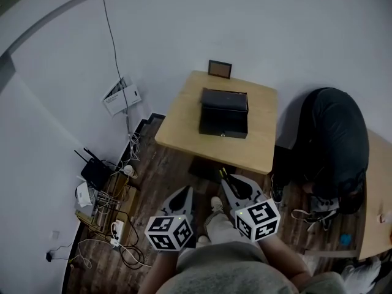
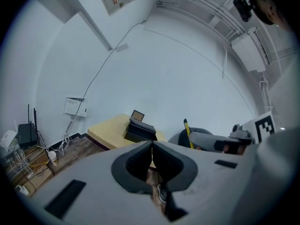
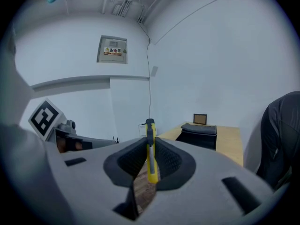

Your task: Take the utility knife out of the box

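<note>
The black box (image 1: 224, 112) stands with its lid down on the wooden table (image 1: 184, 124), well beyond both grippers. My right gripper (image 1: 226, 176) is shut on the yellow utility knife (image 3: 150, 153), which stands upright between its pads and pokes past the tips (image 1: 223, 173). From the right gripper view the box (image 3: 199, 134) lies far ahead to the right. My left gripper (image 1: 185, 192) hangs beside it with its jaws together and nothing in them. In the left gripper view, its jaws (image 2: 152, 145) meet, with the box (image 2: 139, 130) ahead and the knife (image 2: 187, 132) to the right.
A small picture frame (image 1: 220, 69) stands at the table's far edge. A person in dark clothes (image 1: 334, 143) bends over at the right, next to another table (image 1: 376, 195). A router (image 1: 93, 171) and tangled cables (image 1: 116, 225) lie on the floor at the left.
</note>
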